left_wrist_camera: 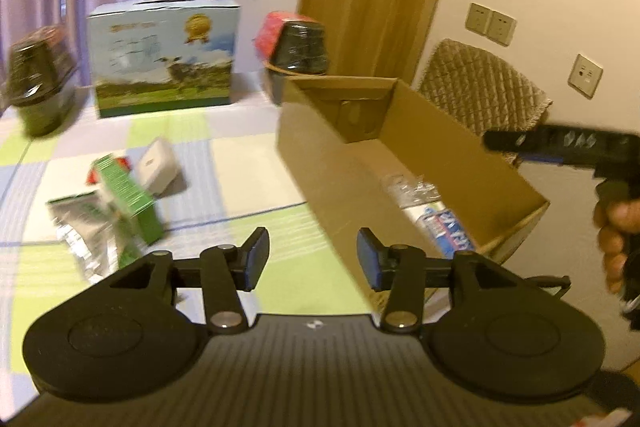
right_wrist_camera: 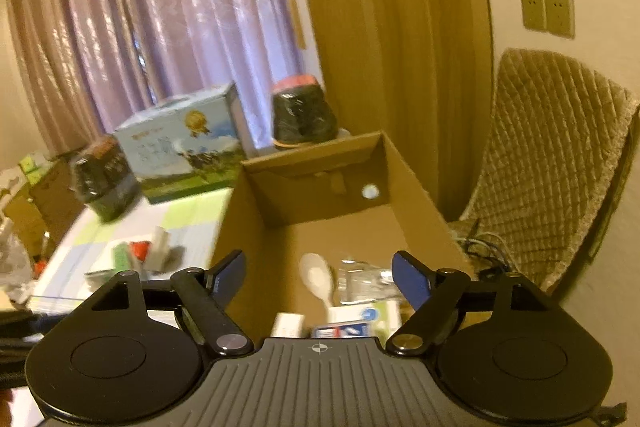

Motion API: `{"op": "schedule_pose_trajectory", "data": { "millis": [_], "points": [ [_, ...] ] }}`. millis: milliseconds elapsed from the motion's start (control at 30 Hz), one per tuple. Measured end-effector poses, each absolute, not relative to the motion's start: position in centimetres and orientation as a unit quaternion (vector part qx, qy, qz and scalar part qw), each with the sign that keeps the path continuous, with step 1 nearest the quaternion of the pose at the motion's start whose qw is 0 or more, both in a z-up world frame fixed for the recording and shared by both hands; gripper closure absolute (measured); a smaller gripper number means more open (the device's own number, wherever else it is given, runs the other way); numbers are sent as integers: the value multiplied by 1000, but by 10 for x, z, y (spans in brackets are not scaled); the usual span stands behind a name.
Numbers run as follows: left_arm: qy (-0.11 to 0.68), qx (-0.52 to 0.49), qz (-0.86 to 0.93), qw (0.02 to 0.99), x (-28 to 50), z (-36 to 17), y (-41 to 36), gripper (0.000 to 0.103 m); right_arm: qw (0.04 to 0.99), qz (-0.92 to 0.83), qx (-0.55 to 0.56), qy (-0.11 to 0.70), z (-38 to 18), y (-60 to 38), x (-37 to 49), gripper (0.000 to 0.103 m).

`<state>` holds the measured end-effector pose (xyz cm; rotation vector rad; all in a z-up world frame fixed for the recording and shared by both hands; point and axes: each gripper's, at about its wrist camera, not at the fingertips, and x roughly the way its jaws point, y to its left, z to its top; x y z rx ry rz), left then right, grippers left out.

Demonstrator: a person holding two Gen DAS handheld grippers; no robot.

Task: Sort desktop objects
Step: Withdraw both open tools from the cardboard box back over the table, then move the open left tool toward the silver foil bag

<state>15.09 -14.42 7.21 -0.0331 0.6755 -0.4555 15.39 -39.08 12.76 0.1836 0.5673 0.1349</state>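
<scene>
Both the left gripper (left_wrist_camera: 312, 255) and the right gripper (right_wrist_camera: 318, 277) have jaws apart, empty. Nearest, a white brush (right_wrist_camera: 318, 279) and packets lie inside the cardboard box (left_wrist_camera: 340, 163). A green carton (left_wrist_camera: 128, 199), blurred, lies on the table (left_wrist_camera: 240, 163) toward its left edge; a printed box (left_wrist_camera: 164, 59) stands at the far edge.

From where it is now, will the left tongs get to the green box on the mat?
Probably yes. The left tongs are open and empty, and the green box lies ahead to their left, with only bare mat in the path.
</scene>
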Motion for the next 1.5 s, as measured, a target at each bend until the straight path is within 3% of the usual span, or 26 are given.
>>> {"op": "schedule_pose_trajectory", "data": {
  "millis": [400,700,833,1500],
  "points": [
    [348,-14,-131,928,101,56,-42,39,949,165,65,259,149,-301,118,16],
    [357,-9,-93,930,90,51,5,24,932,220,32,287,124,-235,108,14],
    [359,-11,-74,930,91,46,18,12,925,226,20,306,108,-220,106,13],
    [381,-33,-46,923,109,21,44,4,912,229,-14,341,80,-189,118,10]
  ]
}}
